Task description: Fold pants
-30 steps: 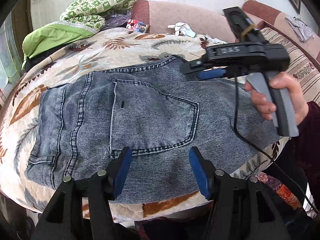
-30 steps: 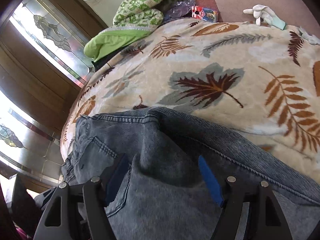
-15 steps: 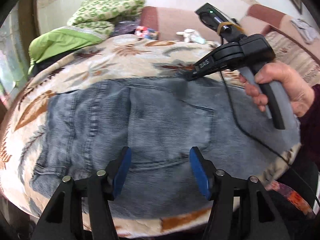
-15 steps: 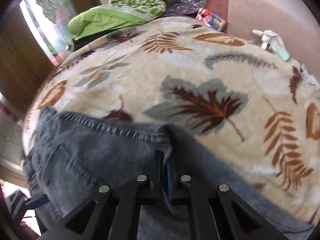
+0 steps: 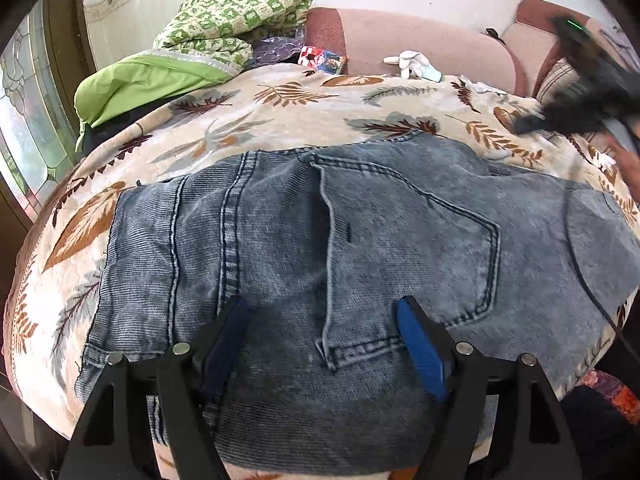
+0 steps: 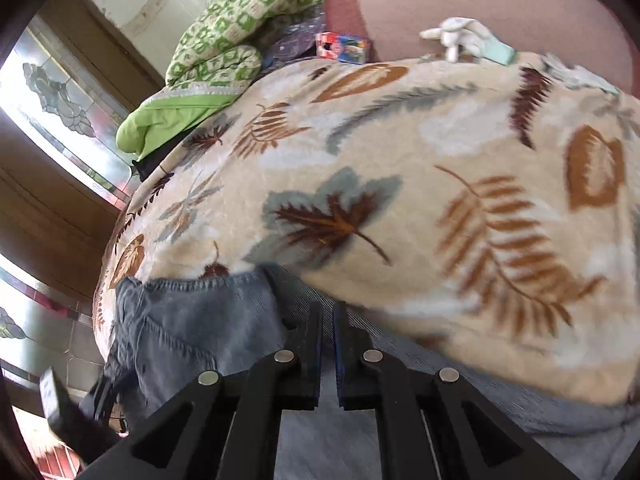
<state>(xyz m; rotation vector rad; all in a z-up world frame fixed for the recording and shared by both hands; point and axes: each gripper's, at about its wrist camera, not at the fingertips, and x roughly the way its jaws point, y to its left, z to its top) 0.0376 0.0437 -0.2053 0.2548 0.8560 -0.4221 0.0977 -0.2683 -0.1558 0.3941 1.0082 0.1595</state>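
The right claw was clamped on the jeans' far edge; the left claw, just widened, hovered empty and needed the near hem.

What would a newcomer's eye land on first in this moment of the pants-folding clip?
The grey-blue jeans spread back pocket up across the leaf-print blanket fill the left wrist view, with the left tool standing open just above them. In the right wrist view the right tool is shut over the jeans' far edge. A green patterned quilt is heaped behind.
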